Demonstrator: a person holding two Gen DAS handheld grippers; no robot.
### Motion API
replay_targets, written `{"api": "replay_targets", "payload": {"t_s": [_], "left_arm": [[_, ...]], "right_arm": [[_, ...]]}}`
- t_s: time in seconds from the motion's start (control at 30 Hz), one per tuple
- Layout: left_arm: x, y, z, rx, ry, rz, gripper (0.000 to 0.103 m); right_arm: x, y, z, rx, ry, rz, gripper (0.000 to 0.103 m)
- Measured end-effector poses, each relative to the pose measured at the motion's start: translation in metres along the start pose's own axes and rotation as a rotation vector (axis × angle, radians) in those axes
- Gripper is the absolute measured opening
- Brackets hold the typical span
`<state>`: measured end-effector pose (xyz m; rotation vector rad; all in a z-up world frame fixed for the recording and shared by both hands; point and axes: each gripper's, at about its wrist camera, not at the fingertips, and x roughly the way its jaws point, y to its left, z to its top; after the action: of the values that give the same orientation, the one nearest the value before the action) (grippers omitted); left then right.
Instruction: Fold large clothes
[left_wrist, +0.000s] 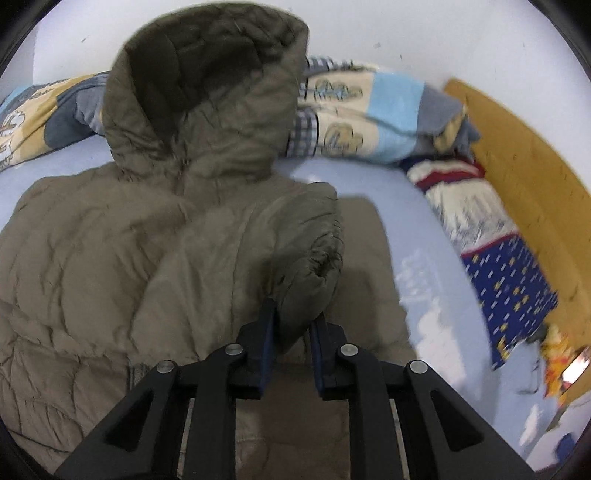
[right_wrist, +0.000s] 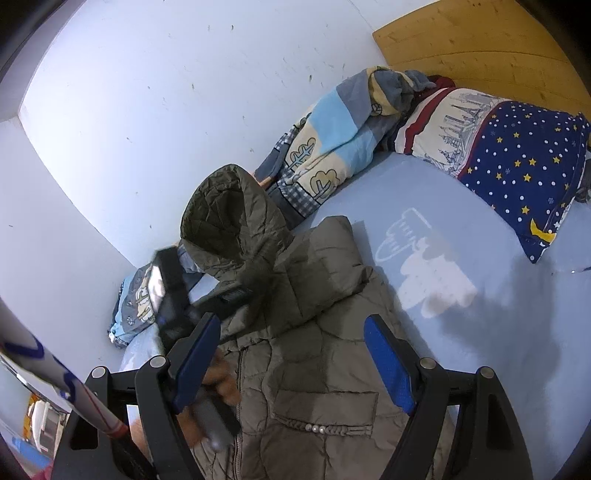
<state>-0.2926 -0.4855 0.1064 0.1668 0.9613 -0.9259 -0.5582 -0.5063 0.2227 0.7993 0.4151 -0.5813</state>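
Note:
An olive-green padded hooded jacket (left_wrist: 92, 251) lies front up on a light blue bed sheet (left_wrist: 417, 258), hood toward the wall. My left gripper (left_wrist: 293, 317) is shut on the jacket's sleeve (left_wrist: 295, 251) near the cuff and holds it over the jacket's front. In the right wrist view the jacket (right_wrist: 314, 354) lies below my right gripper (right_wrist: 291, 350), which is open and empty above the zipper and chest. The left gripper's black body (right_wrist: 207, 291) shows at the left, near the hood (right_wrist: 229, 218).
A patchwork quilt (right_wrist: 332, 136) is bunched along the white wall. A pillow with navy star print (right_wrist: 517, 162) lies at the bed's head against a wooden headboard (right_wrist: 480, 48). A white print marks the sheet (right_wrist: 424, 266) right of the jacket.

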Motion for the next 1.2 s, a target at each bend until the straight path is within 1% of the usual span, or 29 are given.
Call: {"api": "replay_targets", "payload": {"t_s": [0.03, 0.07, 0.1, 0.13, 0.23, 0.27, 0.3, 0.33, 0.37, 0.43, 0.5, 0.53, 0.63, 0.67, 0.73, 0.77, 0.83, 0.87, 0.9, 0.93, 0.97, 1.0, 1.03, 1.1, 1.13, 1.2], "left_arm": [[0.005, -0.002, -0.003, 0.01, 0.028, 0.004, 0.027], [0.009, -0.003, -0.006, 0.014, 0.061, -0.013, 0.038], [0.009, -0.004, -0.008, 0.02, 0.082, -0.033, 0.042], [0.004, -0.006, -0.009, 0.028, 0.08, -0.049, 0.042], [-0.024, -0.002, -0.005, 0.047, 0.022, -0.101, 0.044], [-0.031, 0.002, -0.002, 0.048, 0.004, -0.1, 0.046], [-0.043, 0.012, 0.002, 0.042, -0.031, -0.091, 0.051], [-0.05, 0.022, 0.007, 0.032, -0.051, -0.076, 0.054], [-0.056, 0.036, 0.013, 0.019, -0.071, -0.041, 0.056], [-0.061, 0.063, 0.021, -0.001, -0.089, 0.042, 0.056], [-0.062, 0.099, 0.028, -0.031, -0.087, 0.152, 0.056], [-0.06, 0.114, 0.029, -0.042, -0.082, 0.195, 0.056], [-0.051, 0.152, 0.025, -0.09, -0.056, 0.292, 0.056], [-0.046, 0.163, 0.022, -0.101, -0.039, 0.311, 0.056], [-0.034, 0.175, 0.014, -0.094, -0.011, 0.321, 0.056], [-0.024, 0.177, 0.01, -0.08, 0.018, 0.329, 0.057], [-0.012, 0.175, 0.005, -0.058, 0.046, 0.344, 0.058], [-0.012, 0.169, 0.005, -0.045, 0.042, 0.362, 0.058], [-0.017, 0.16, 0.008, -0.024, 0.01, 0.402, 0.058], [-0.024, 0.151, 0.011, -0.016, -0.045, 0.408, 0.058], [-0.033, 0.141, 0.014, -0.007, -0.095, 0.387, 0.058], [-0.037, 0.13, 0.016, 0.005, -0.116, 0.37, 0.058], [-0.036, 0.114, 0.021, 0.027, -0.121, 0.331, 0.058], [-0.027, 0.087, 0.027, 0.061, -0.095, 0.254, 0.058], [-0.018, 0.071, 0.027, 0.079, -0.066, 0.209, 0.058], [0.004, 0.05, 0.024, 0.075, -0.003, 0.151, 0.058]], "right_arm": [[0.002, 0.0, -0.001, 0.0, 0.004, -0.002, 0.084], [0.003, 0.0, -0.001, 0.001, 0.007, -0.005, 0.084], [0.004, -0.001, -0.001, 0.002, 0.008, -0.007, 0.084], [0.004, -0.001, -0.001, 0.002, 0.007, -0.011, 0.084], [0.006, -0.003, 0.0, 0.007, 0.005, -0.022, 0.084], [0.006, -0.003, 0.0, 0.011, 0.005, -0.023, 0.084], [0.006, -0.004, 0.0, 0.014, 0.005, -0.024, 0.084], [0.006, -0.004, 0.0, 0.015, 0.004, -0.027, 0.084], [0.006, -0.004, 0.0, 0.014, 0.003, -0.029, 0.084], [0.006, -0.004, -0.001, 0.012, 0.002, -0.035, 0.084], [0.007, -0.004, -0.001, 0.01, 0.007, -0.038, 0.084], [0.008, -0.004, -0.002, 0.011, 0.012, -0.037, 0.084], [0.012, -0.003, -0.003, 0.008, 0.019, -0.037, 0.084], [0.012, -0.001, -0.004, 0.004, 0.02, -0.037, 0.084], [0.014, 0.001, -0.004, -0.003, 0.022, -0.038, 0.084], [0.015, 0.002, -0.005, -0.008, 0.025, -0.04, 0.084], [0.019, 0.002, -0.006, -0.012, 0.035, -0.045, 0.084], [0.021, 0.002, -0.006, -0.01, 0.04, -0.046, 0.084], [0.023, 0.001, -0.007, -0.007, 0.046, -0.046, 0.084], [0.023, 0.0, -0.007, -0.004, 0.048, -0.047, 0.084], [0.023, -0.001, -0.008, 0.002, 0.049, -0.048, 0.084], [0.023, -0.002, -0.007, 0.004, 0.049, -0.047, 0.084], [0.022, -0.002, -0.007, 0.005, 0.047, -0.047, 0.084], [0.021, -0.001, -0.008, 0.003, 0.042, -0.05, 0.084], [0.021, 0.0, -0.008, 0.002, 0.043, -0.048, 0.084], [0.023, 0.001, -0.009, 0.001, 0.049, -0.046, 0.084]]}}
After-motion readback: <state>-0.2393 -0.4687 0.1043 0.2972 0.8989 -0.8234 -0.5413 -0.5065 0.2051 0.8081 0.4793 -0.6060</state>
